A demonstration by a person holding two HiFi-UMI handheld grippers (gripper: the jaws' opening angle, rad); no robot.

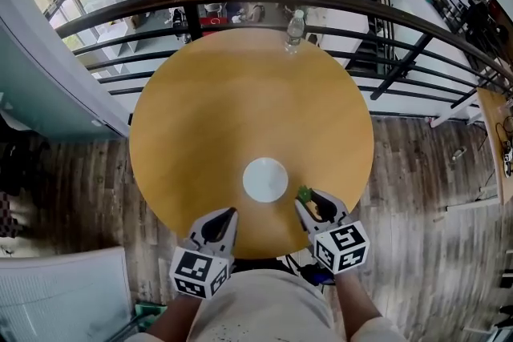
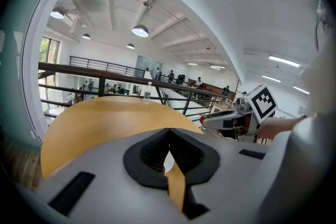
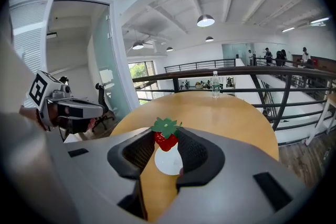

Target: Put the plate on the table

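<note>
Plate (image 1: 265, 179) lies flat on the table (image 1: 240, 92). Right gripper (image 1: 304, 201), just right of the plate, clamps a strawberry (image 3: 166, 140). Left gripper (image 1: 232, 212), just left of the plate, has its jaws together and empty.

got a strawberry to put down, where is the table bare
Bare: the wide table stretch between plate and water bottle, and both sides of the plate. Crowded: the near edge, with plate, left gripper and right gripper.

Plate (image 1: 265, 179) rests on round table (image 1: 200, 108) between left gripper (image 1: 232, 211) and right gripper (image 1: 309, 199), which clamps a strawberry (image 1: 304, 193); bottle (image 1: 295, 30) stands at far edge.
</note>
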